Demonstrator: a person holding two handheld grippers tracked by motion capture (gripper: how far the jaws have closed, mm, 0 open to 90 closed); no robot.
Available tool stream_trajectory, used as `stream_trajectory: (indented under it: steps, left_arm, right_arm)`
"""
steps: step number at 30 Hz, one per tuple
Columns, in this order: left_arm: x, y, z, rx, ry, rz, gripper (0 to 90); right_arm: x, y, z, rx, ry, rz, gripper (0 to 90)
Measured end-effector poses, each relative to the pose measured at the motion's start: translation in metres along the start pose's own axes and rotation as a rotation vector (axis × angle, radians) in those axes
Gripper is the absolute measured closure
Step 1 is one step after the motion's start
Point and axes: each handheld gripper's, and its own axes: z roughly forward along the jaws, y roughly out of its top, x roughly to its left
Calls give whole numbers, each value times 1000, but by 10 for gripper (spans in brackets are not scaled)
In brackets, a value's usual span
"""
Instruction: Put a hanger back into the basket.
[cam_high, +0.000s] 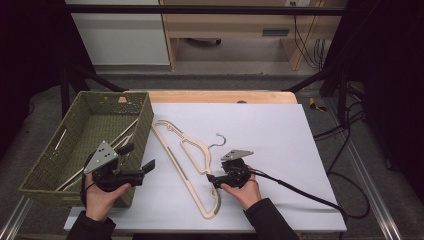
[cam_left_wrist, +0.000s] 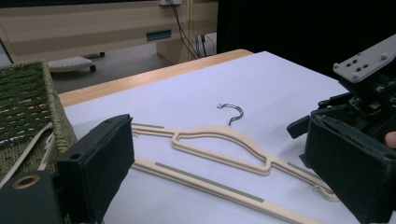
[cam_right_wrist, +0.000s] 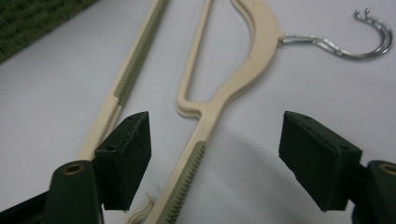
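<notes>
Cream plastic hangers (cam_high: 187, 162) with metal hooks (cam_high: 218, 139) lie stacked flat on the white sheet (cam_high: 270, 130). My right gripper (cam_high: 210, 179) is held low over the hangers' near arm and points left. In the right gripper view it (cam_right_wrist: 217, 158) is open, and the hanger arm (cam_right_wrist: 252, 60) runs between the jaws without touching the pads. My left gripper (cam_high: 137, 156) hovers beside the green woven basket (cam_high: 45, 170), open and empty. In the left gripper view it (cam_left_wrist: 224, 154) looks across the hangers (cam_left_wrist: 219, 140) toward the right gripper's body (cam_left_wrist: 364, 93).
The basket stands at the table's left and holds more cream hangers (cam_high: 75, 175). A wooden table edge (cam_high: 220, 96) shows beyond the sheet. A black cable (cam_high: 300, 192) trails right from the right gripper. Metal frame rails run along both sides.
</notes>
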Motion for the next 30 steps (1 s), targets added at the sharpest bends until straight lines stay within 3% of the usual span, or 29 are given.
stream_trajectory:
  steps: [4,8,14,15,16,19,30]
  left_arm:
    - [1,0,-1,3,-5,0,82]
    - [0,-1,-2,9,-6,-3,82]
    - [-2,2,-4,3,-4,8,88]
    - [-2,2,-4,2,-5,5,89]
    - [-2,2,-4,1,-5,4,89]
    - [-2,2,-4,7,-8,8,90]
    - [-3,2,-3,13,-9,11,94]
  right_arm:
    - [4,-2,9,43,-15,-42,387]
    - [8,-3,15,86,-26,-43,496]
    - [6,-1,13,103,1,5,651]
    - [7,1,13,112,14,45,695]
    - [6,0,13,122,25,47,713]
    - [6,2,13,131,30,98,734]
    - [-9,3,1,169,-22,141,781]
